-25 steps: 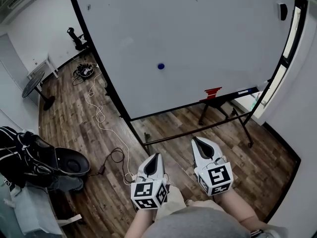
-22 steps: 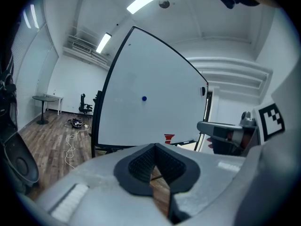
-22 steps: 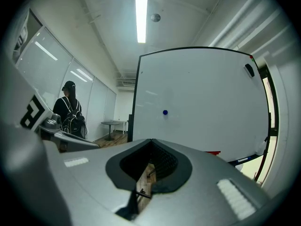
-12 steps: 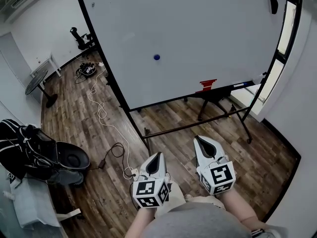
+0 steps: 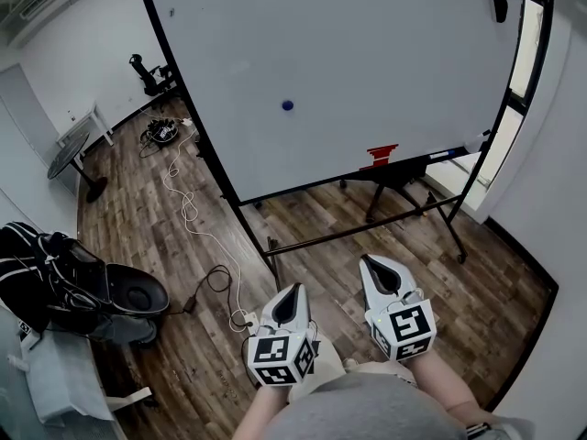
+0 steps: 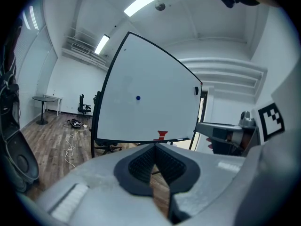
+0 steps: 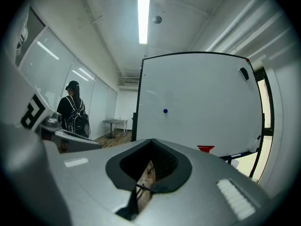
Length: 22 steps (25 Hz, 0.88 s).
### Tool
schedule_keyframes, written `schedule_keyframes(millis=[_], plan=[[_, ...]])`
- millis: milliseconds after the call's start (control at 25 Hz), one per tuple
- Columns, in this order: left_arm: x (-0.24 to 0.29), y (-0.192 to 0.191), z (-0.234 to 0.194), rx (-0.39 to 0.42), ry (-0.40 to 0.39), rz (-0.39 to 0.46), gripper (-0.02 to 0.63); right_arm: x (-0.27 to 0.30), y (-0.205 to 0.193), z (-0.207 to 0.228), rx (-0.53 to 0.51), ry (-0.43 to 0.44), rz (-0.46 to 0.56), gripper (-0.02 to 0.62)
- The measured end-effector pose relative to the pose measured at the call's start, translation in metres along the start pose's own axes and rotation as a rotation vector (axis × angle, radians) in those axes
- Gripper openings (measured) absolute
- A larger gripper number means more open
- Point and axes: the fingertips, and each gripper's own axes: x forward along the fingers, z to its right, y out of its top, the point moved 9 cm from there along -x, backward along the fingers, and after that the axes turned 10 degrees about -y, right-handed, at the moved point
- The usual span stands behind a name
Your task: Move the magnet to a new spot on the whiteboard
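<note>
The big whiteboard [image 5: 385,53] is standing on its black frame over the wood floor [image 5: 183,273], and it is filling most of the head view. A pile of dark bags [image 5: 64,287] is lying on the floor, well apart from the board's left edge. A white cable [image 5: 188,214] is snaking along the floor near that same edge.

The left gripper [image 5: 292,293] and the right gripper [image 5: 372,264] are hanging low in front of the person, well apart from the board. Both are pointing toward it. Each one is keeping its jaws pressed together with nothing between them – only floor is showing through the small gap behind the tips.

A red thing [image 5: 382,157] is sitting at the board's bottom edge, and a small black thing [image 5: 499,5] is sticking near the top right corner. The magnet [image 5: 288,105] – a little blue dot – is sticking to the board left of the middle, with neither gripper touching it.
</note>
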Motion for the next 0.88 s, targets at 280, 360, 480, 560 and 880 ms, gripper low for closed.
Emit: schedule_keyframes(millis=[280, 360, 480, 560, 880], plan=[[-0.002, -0.001, 0.000, 0.001, -0.008, 0.001, 0.005, -0.005, 0.001, -0.004, 0.015, 0.005, 0.022, -0.002], [0.001, 0.002, -0.001, 0.001, -0.008, 0.000, 0.005, -0.001, 0.002, -0.002, 0.018, 0.006, 0.022, -0.002], [0.007, 0.005, -0.002, 0.000, -0.009, -0.002, 0.005, 0.004, 0.003, 0.001, 0.023, 0.006, 0.021, -0.002], [0.007, 0.005, -0.003, 0.002, -0.011, -0.003, 0.005, 0.005, 0.001, 0.001, 0.029, 0.005, 0.024, -0.002], [0.014, 0.010, -0.009, 0.008, -0.014, -0.007, 0.005, 0.016, 0.003, -0.001, 0.038, 0.021, 0.030, -0.002]])
